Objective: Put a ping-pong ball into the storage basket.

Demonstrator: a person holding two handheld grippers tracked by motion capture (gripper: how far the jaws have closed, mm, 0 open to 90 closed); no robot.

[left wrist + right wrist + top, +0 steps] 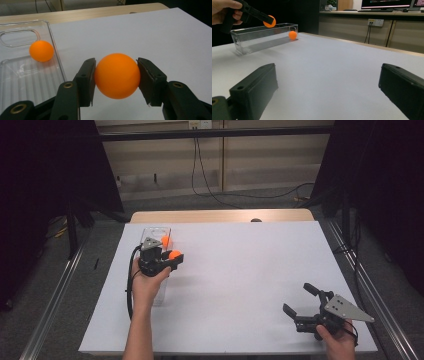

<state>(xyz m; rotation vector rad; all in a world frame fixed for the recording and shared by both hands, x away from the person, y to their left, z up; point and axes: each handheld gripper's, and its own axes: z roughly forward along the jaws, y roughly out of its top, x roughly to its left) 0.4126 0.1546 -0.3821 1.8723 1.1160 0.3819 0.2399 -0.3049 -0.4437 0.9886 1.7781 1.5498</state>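
The left gripper (169,261) pinches an orange ball (117,75) between its two black jaws, and both pads press on the sides of the ball. It holds this ball in the air, just beside the long wall of the clear plastic box (150,231), above the white table (240,270). A second orange ball (41,51) lies inside the box, near its far end. The right gripper (298,299) is well apart from the box, low over the table, with its jaws spread wide and nothing between them.
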